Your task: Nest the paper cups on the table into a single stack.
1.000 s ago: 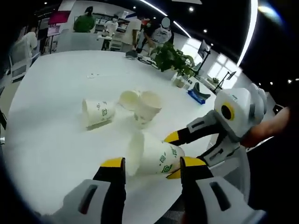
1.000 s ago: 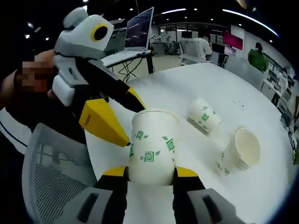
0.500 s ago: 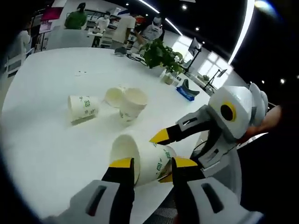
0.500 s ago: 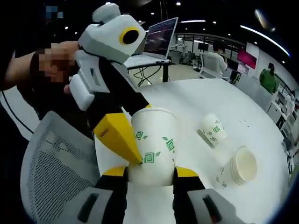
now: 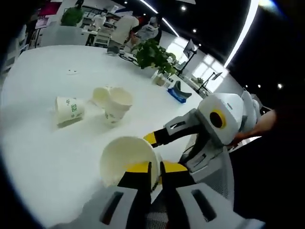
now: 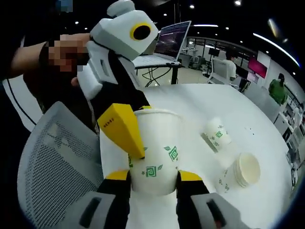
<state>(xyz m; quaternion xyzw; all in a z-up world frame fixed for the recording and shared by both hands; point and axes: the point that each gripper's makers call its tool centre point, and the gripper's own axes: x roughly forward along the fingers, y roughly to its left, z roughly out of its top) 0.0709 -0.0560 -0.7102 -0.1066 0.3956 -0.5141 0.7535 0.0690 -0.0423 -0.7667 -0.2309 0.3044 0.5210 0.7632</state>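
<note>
Paper cup [image 6: 155,150] clamped by both tools, round white table [image 5: 43,143], dim office, potted plant [image 5: 151,56].

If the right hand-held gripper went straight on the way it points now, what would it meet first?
It already grips the paper cup between its jaws. Straight ahead, the left hand-held gripper pinches that cup's rim, so its body would likely be met first, though depth is hard to judge.

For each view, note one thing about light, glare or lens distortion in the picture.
Left gripper view: the ceiling light strip bows into a curve, fisheye bending, and the windows are glared out white. Right gripper view: the table is evenly bright with soft shadows, and the held cup looms large near the lens.
</note>
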